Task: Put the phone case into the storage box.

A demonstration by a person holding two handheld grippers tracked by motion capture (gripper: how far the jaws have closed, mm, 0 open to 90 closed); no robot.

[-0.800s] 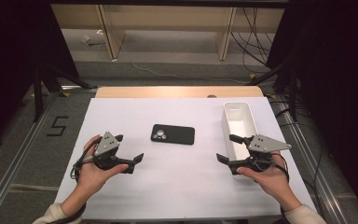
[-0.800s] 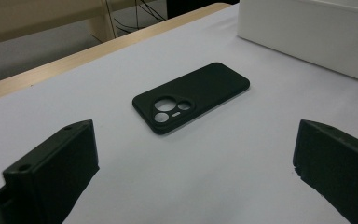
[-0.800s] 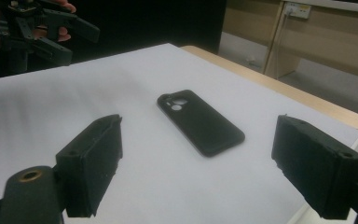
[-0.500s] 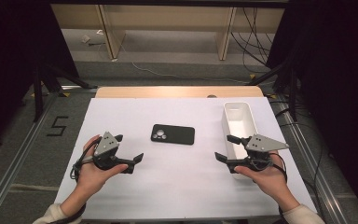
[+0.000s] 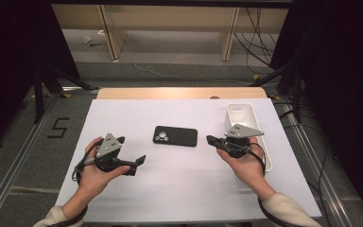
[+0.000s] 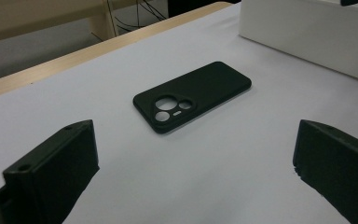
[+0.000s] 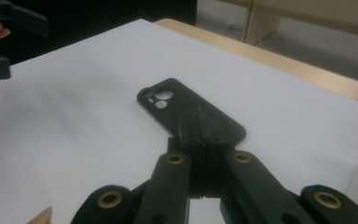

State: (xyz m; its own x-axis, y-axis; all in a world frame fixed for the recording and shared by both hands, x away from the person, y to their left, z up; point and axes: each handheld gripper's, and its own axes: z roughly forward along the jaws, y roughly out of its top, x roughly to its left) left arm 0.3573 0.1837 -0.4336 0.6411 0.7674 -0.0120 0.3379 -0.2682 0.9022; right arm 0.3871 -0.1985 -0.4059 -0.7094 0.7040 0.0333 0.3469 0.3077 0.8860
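A black phone case (image 5: pixel 175 136) lies camera cut-outs up in the middle of the white table. In the left gripper view the case (image 6: pixel 191 95) sits ahead of my left gripper (image 6: pixel 193 140), whose jaws stand wide apart with nothing between them. In the high view the left gripper (image 5: pixel 138 164) rests low at the case's front left. My right gripper (image 5: pixel 209 139) points at the case's right end from a short gap away. In the right gripper view its jaws (image 7: pixel 200 122) are pressed together, empty, over the near end of the case (image 7: pixel 165 100).
A white rectangular tray (image 5: pixel 249 113) stands along the table's right side, behind the right hand; its wall (image 6: pixel 307 32) shows in the left gripper view. The table's wooden far edge (image 5: pixel 179 92) runs behind. The other gripper (image 7: pixel 0 28) shows far off in the right gripper view.
My right gripper has moved left from beside the tray toward the case, and its jaws have closed. The left gripper has stayed where it was.
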